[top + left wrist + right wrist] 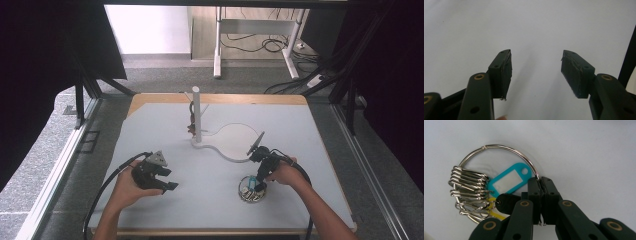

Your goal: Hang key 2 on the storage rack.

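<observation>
On the pale table (165, 135) a white post stand (196, 116) is waiting well apart from the key ring (499, 150), so hanging it there looks yet to be done. The left gripper (536, 72) is idling open and empty, while the right gripper (541, 185) is pinching the ring's wire, lying near the table's front right.
</observation>
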